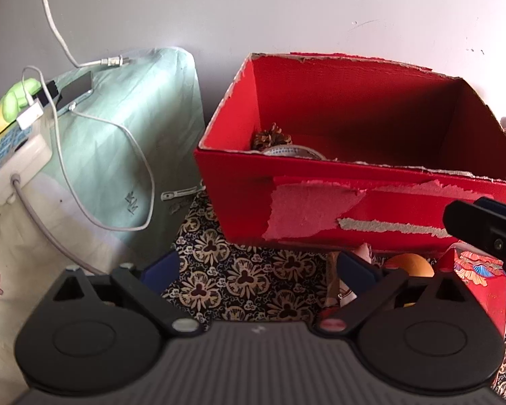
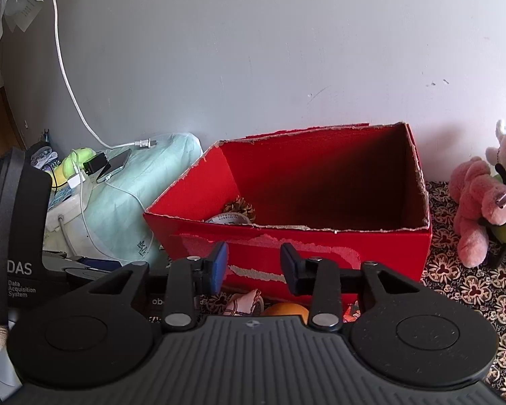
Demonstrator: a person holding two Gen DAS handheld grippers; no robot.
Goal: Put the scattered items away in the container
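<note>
A torn red cardboard box (image 1: 337, 202) (image 2: 320, 246) stands against the wall on a patterned cloth. Inside at its left are a pine cone (image 1: 271, 136) (image 2: 239, 207) and a white roll of tape (image 1: 295, 151) (image 2: 228, 218). An orange ball (image 1: 410, 265) (image 2: 286, 309) and a pale pink item (image 2: 248, 302) lie in front of the box. My left gripper (image 1: 258, 265) is open and empty, low before the box. My right gripper (image 2: 254, 265) is open and empty, above the orange ball; it also shows in the left wrist view (image 1: 482, 222).
A green pillow (image 1: 118, 128) with a phone (image 1: 76, 89), chargers and white cables lies left of the box. Pink and green plush toys (image 2: 482, 202) sit at the right by the wall. A red patterned item (image 1: 479, 280) lies front right.
</note>
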